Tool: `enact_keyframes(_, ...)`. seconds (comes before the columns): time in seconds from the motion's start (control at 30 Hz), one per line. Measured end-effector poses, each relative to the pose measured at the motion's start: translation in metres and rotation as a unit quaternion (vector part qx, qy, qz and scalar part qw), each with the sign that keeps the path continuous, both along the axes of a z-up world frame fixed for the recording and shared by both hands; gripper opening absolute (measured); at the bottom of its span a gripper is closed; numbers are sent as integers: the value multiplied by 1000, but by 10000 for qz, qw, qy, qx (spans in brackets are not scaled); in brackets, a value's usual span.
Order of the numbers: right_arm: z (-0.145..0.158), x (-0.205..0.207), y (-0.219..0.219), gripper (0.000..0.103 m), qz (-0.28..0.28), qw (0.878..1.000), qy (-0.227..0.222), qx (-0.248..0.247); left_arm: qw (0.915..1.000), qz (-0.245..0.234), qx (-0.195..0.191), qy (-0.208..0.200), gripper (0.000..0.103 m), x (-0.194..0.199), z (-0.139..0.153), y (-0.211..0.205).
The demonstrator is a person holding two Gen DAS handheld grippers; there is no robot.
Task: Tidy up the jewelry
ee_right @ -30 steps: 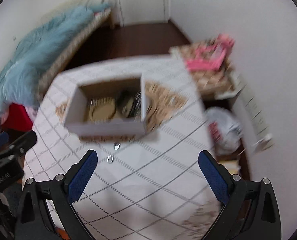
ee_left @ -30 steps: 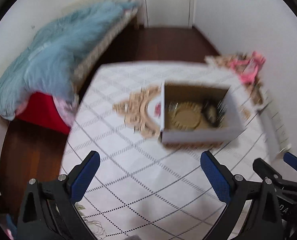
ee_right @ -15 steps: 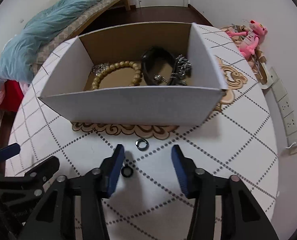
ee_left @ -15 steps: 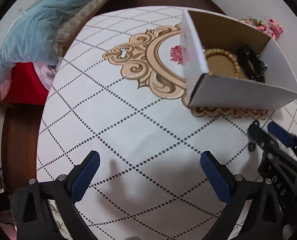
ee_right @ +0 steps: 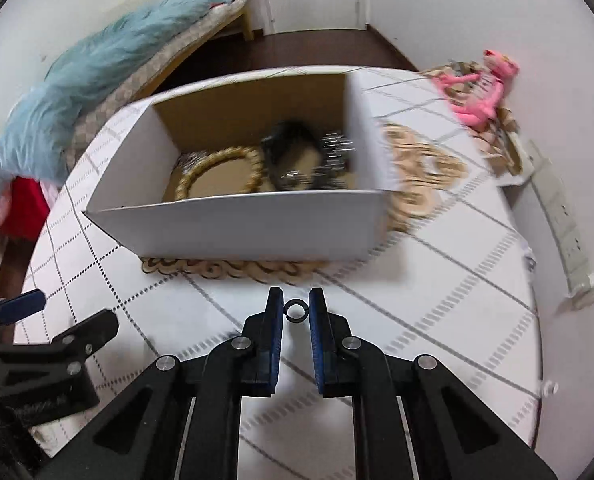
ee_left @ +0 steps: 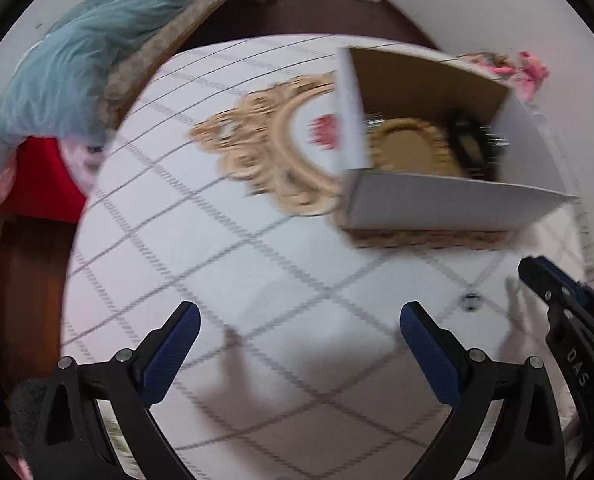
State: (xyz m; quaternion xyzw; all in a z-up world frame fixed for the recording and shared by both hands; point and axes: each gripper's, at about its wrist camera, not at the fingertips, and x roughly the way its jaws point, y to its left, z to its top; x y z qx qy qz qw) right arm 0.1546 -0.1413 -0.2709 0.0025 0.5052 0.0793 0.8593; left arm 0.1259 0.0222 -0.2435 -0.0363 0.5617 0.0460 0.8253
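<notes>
At the left, the left gripper [ee_left: 299,330] hovers over the table [ee_left: 201,264] near its front edge, jaws spread wide with nothing between them. Toward the table's middle stands the open white box [ee_right: 241,228], holding a beaded bracelet [ee_right: 217,174] and dark jewelry [ee_right: 297,156]. Just in front of the box, the right gripper [ee_right: 295,312] pinches a small dark ring [ee_right: 295,310] between its nearly closed pads. A second ring [ee_left: 471,301] lies on the table beside it.

Round table [ee_right: 457,320] – carries white box [ee_right: 249,232], small ring [ee_left: 471,301].
</notes>
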Motion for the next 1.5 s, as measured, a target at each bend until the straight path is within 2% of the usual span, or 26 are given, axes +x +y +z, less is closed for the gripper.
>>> enact_keyframes(0.2,0,-18,-53,13,-622,9978,126,176,9986,-384,-376,15,102,3,-10,-48)
enact_keyframes(0.3,-6,-23,-64,13,-750,9968,203,159,9975,-584,-394,-50,101,1,-14,-69)
enact_keyframes(0.37,-11,-26,-72,13,-821,9961,258,172,9964,-760,-346,-127,93,0,-14,-83)
enact_keyframes(0.43,-15,-28,-76,13,-864,9957,273,179,9955,-894,-269,-137,73,3,-17,-89)
enact_keyframes(0.47,-16,-28,-78,13,-880,9956,276,180,9952,-928,-259,-148,67,3,-17,-92)
enact_keyframes(0.53,-18,-30,-81,13,-937,9950,278,192,9943,-1026,-246,-154,42,7,-20,-96)
enact_keyframes(0.6,-19,-32,-83,13,-992,9945,265,196,9938,-1085,-181,-189,25,9,-20,-96)
enact_keyframes(0.63,-18,-32,-83,14,-989,9946,252,195,9930,-1140,-189,-228,17,11,-20,-97)
enact_keyframes(0.7,-17,-34,-83,14,-984,9947,224,178,9927,-1163,-250,-220,9,10,-21,-96)
enact_keyframes(0.9,-8,-33,-82,14,-952,9952,129,166,9914,-1212,-319,-374,9,4,-16,-98)
enact_keyframes(1.03,5,-35,-81,14,-904,9957,2,188,9906,-1201,-407,-517,9,1,-2,-93)
enact_keyframes(1.27,43,-33,-75,13,-753,9957,-304,445,9859,-1140,-773,-951,9,-3,51,-77)
enact_keyframes(1.4,69,-11,-61,13,-514,9947,-406,787,9835,-1119,-932,-1073,9,19,83,-56)
enact_keyframes(1.5,78,16,-47,13,-267,9933,-305,1079,9843,-1133,-898,-1015,9,38,89,-41)
